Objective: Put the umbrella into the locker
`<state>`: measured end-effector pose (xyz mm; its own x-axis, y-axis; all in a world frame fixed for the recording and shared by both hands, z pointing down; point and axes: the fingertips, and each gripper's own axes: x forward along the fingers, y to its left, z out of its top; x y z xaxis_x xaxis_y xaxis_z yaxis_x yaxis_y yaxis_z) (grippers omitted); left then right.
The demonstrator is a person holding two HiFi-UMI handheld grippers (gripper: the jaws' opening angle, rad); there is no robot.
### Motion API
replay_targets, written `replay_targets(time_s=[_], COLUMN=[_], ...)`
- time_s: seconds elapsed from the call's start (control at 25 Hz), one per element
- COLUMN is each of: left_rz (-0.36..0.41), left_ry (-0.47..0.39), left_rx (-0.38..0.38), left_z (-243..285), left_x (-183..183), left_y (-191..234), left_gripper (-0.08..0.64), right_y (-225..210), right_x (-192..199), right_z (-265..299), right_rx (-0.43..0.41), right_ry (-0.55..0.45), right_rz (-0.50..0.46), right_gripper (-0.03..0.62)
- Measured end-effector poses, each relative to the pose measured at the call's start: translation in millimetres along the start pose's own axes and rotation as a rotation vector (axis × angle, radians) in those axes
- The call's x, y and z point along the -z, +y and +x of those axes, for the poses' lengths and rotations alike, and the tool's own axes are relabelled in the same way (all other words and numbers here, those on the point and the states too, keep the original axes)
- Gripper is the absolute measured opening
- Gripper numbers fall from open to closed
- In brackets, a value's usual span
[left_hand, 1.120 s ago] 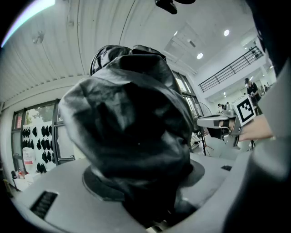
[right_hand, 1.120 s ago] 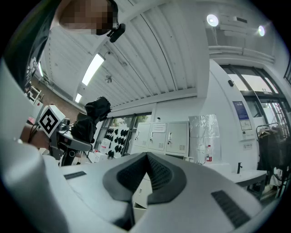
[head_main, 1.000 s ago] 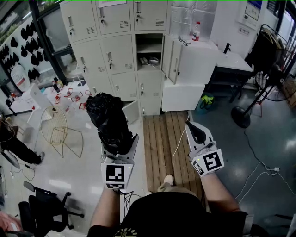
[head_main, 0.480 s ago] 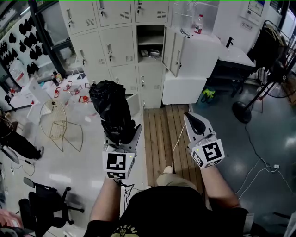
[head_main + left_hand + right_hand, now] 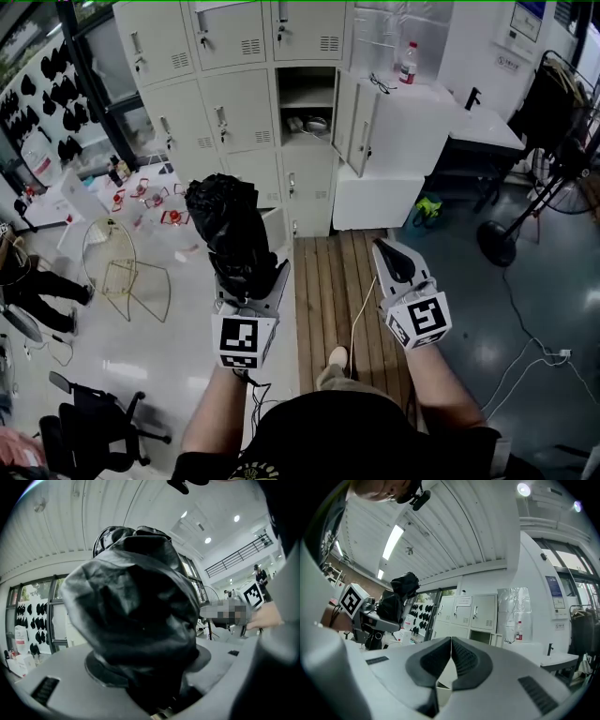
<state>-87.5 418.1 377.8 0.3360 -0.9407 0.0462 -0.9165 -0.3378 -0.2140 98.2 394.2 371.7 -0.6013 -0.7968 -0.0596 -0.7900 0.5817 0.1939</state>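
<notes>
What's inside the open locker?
The open locker has a shelf across it. Below the shelf lie a few small things, too small to name. Deeper in, it is too dark to see.

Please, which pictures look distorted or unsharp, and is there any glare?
Head view: sharp, evenly lit, lockers slightly bowed. Left gripper view: strong fisheye, the black umbrella so close that it looks soft. Right gripper view: fisheye too, ceiling lamp glares.

My left gripper [image 5: 150, 677] squeezes a black, crinkly, folded cloth umbrella [image 5: 133, 606]. It sticks out straight ahead of my grey jaws, hiding most things beyond.
</notes>
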Motion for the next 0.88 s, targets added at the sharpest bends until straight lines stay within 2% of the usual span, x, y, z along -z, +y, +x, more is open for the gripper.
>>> replay_targets(time_s=[0.48, 0.76, 0.88], left_rz=[-0.002, -0.033, -0.059], left_ry=[0.037, 0.075, 0.058], left_rx=[-0.002, 0.006, -0.007], left_z=[96.7, 139.6, 154.2], left_x=[3.0, 11.6, 8.1], left_y=[18.5, 20.7, 23.7], left_gripper=[0.298, 0.298, 0.299], right_y=[-58.2, -82.3, -94.9], right_x=[19.9, 32.2, 34.7], right_z=[76.5, 110.9, 120.4], right_rx=[-0.025, -0.052, -0.047], right_ry=[0.003, 0.006, 0.001], right_rz=[-0.003, 0.013, 0.015], right_gripper=[0.028, 0.028, 0.028])
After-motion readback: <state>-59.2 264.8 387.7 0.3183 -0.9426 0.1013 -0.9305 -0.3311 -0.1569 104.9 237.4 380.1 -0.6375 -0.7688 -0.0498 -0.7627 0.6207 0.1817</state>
